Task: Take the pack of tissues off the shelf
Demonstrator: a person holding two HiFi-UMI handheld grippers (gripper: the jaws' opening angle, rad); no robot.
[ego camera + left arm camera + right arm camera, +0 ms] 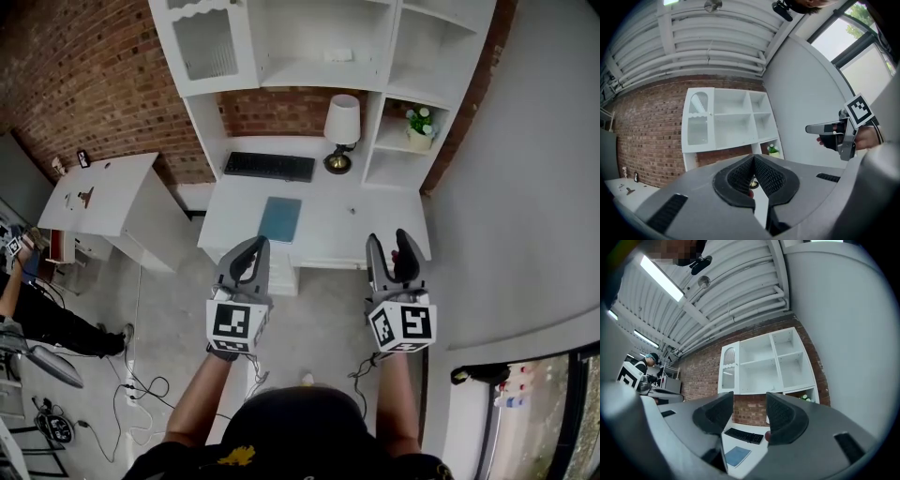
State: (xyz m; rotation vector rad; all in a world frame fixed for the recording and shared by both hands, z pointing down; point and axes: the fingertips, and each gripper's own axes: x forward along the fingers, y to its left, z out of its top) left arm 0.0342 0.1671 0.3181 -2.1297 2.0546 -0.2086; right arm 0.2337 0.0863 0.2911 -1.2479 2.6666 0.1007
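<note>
**A home-office corner staged inside a workshop-like studio**

Against a brick wall [84,84] stands a white shelf unit [319,42] built over a white desk [375,230]. The desk carries a black keyboard [270,166], a table lamp [341,131] and a blue pad [280,218], and a potted plant [421,127] sits in a side cubby, so the corner reads as a study. The surroundings look less domestic. A second white table [103,192] stands beside the desk, loose cables [141,384] trail over the bare floor, and overhead an open ceiling of white beams and pipes [717,47] carries strip lights [661,278]. A tall window [862,51] adjoins a plain grey wall.
</note>
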